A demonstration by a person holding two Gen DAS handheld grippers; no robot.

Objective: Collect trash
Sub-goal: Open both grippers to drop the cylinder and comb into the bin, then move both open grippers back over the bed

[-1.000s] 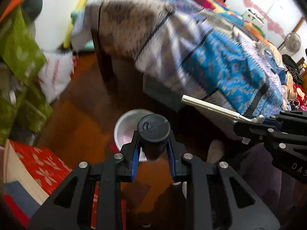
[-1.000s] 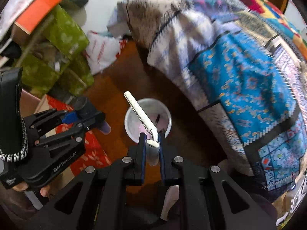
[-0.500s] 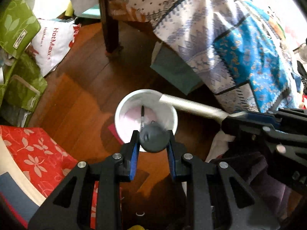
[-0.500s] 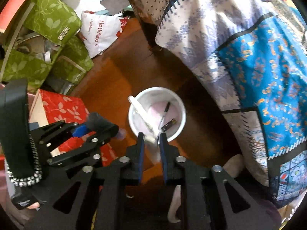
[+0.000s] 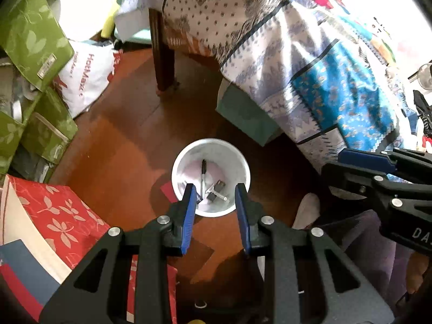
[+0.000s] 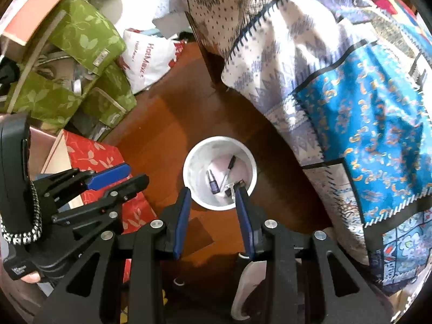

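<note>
Here, two grippers hang side by side over one white bin, both pointing steeply down at the floor. The left gripper has its two blue pads apart, the jaws still spreading, with nothing between them; the bin's rim shows through the gap. The right gripper is likewise empty, its jaws opening, pads standing clear either side of the bin's near edge. In the left wrist view the right gripper shows at the right edge, just beside the bin; in the right wrist view the left gripper sits at the left, with a fingertip of the person's hand under its handle.

The trash lies in the bin: one black pen, one small dark bottle, one razor-like piece, and a dark bit I cannot identify.

Beyond the bin stand one bed with a patchwork quilt, one white plastic bag, and several green boxes; a red floral box lies nearer, at the left.
</note>
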